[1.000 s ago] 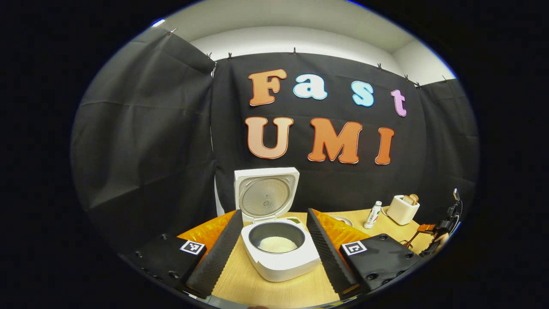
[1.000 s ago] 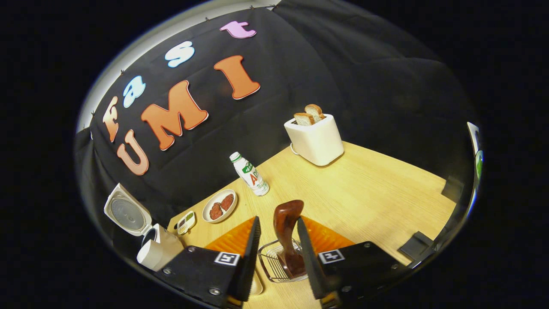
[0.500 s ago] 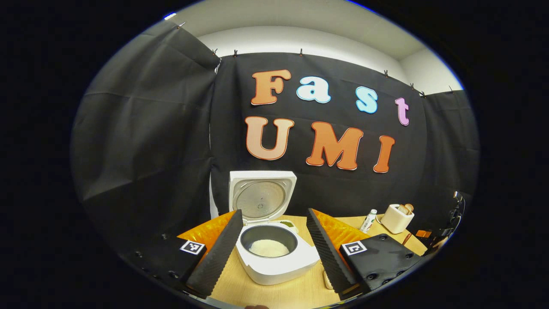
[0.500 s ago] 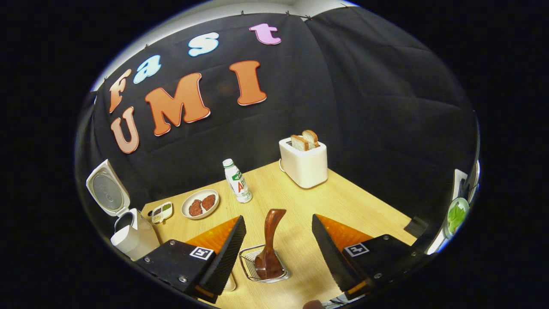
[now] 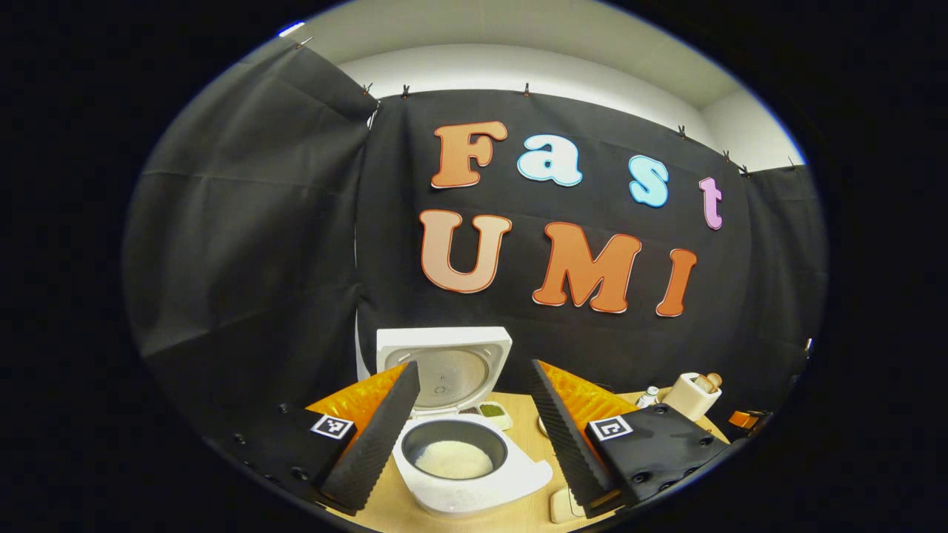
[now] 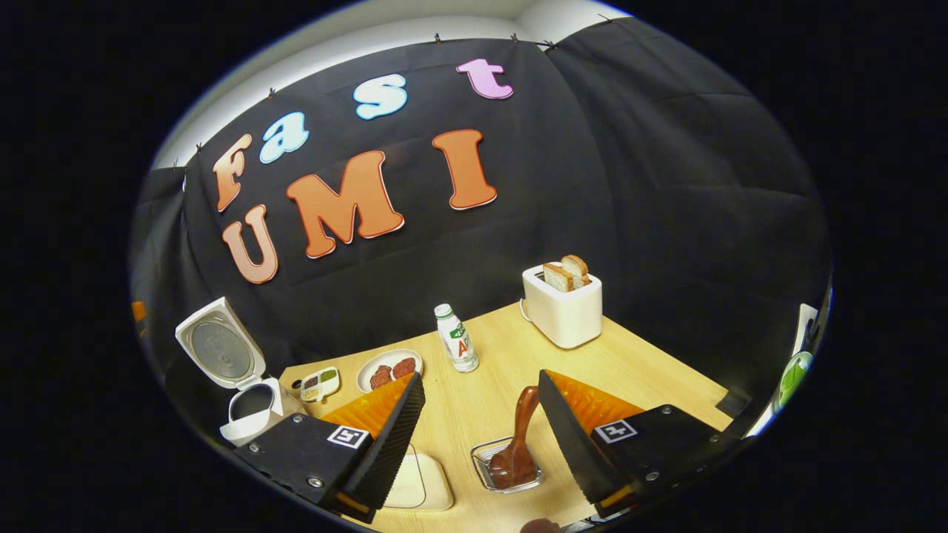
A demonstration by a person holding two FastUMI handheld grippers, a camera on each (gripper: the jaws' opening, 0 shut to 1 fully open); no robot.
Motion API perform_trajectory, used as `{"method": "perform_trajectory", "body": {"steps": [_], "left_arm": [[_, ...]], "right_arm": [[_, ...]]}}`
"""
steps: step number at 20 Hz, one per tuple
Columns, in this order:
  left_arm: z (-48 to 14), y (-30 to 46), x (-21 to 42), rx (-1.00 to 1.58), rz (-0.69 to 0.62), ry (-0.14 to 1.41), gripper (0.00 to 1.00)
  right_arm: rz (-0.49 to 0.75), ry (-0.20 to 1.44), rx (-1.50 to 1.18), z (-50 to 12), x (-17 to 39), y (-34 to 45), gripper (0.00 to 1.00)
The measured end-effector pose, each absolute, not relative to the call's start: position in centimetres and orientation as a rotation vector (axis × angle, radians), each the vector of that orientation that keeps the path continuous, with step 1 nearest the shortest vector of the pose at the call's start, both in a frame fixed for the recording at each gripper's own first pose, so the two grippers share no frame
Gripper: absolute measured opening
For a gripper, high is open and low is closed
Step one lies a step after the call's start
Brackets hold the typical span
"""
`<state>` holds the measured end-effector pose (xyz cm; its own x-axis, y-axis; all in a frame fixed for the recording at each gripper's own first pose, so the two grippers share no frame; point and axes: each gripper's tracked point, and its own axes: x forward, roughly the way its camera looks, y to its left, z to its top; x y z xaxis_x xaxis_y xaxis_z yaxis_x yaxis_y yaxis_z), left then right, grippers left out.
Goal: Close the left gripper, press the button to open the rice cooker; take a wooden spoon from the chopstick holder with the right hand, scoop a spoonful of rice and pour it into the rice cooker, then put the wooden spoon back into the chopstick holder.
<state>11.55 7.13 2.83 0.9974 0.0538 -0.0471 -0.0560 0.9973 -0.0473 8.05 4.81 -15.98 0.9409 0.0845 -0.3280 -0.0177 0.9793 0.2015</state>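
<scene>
Right gripper point(image 6: 481, 429) jaws spread wide, nothing held, nothing touched. Wooden spoon point(image 6: 518, 437) stands between the fingers, nearer the right finger, apart from both; bowl down in the wire chopstick holder point(image 6: 511, 466), handle leaning up and to the right. Holder sits on the table point(image 6: 652, 370) low in the gap. One pale flat dish point(image 6: 422, 481) just by the left finger's tip.

Beyond the left finger in the right gripper view: one plate point(image 6: 389, 370) with two dark red pieces, one small divided tray point(image 6: 320, 383), one rice cooker point(image 6: 248, 407) with lid point(image 6: 218, 352) up. Ahead of the gap: one bottle point(image 6: 457, 337). Farther ahead and right: one toaster point(image 6: 563, 311) with two bread slices point(image 6: 566, 272) sticking out.

Left gripper point(image 5: 474, 422) jaws also wide, empty, no contact. Rice cooker point(image 5: 466, 470) sits in the gap between the fingers, lid point(image 5: 444, 370) raised behind it, white rice point(image 5: 453, 459) in the pot. Small tray point(image 5: 489, 411) just behind the cooker. Toaster point(image 5: 692, 392) and bottle point(image 5: 649, 396) past the right finger, far off. Pale flat dish point(image 5: 563, 505) at that finger's base.
</scene>
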Motion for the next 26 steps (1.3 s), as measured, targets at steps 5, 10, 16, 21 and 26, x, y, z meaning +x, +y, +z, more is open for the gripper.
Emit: {"method": "perform_trajectory", "body": {"steps": [5,10,16,21,26], "left_arm": [[4.3,6.5,16.0,-0.082,0.042,0.053,1.00],[5.2,7.8,20.8,-0.013,0.077,0.077,1.00],[6.8,9.4,26.6,0.001,0.096,0.113,1.00],[4.5,10.6,32.3,-0.049,0.101,0.227,1.00],[0.2,12.0,36.6,-0.078,0.124,0.387,1.00]], "right_arm": [[0.066,0.332,0.200,-15.4,7.9,6.4,0.95],[0.063,0.286,0.171,-13.2,8.6,7.0,0.95],[0.048,0.212,0.033,-10.3,8.8,7.3,0.95],[0.083,0.199,-0.032,-9.8,8.3,8.8,0.95],[0.098,0.231,-0.080,-10.2,8.7,8.8,0.95]]}}
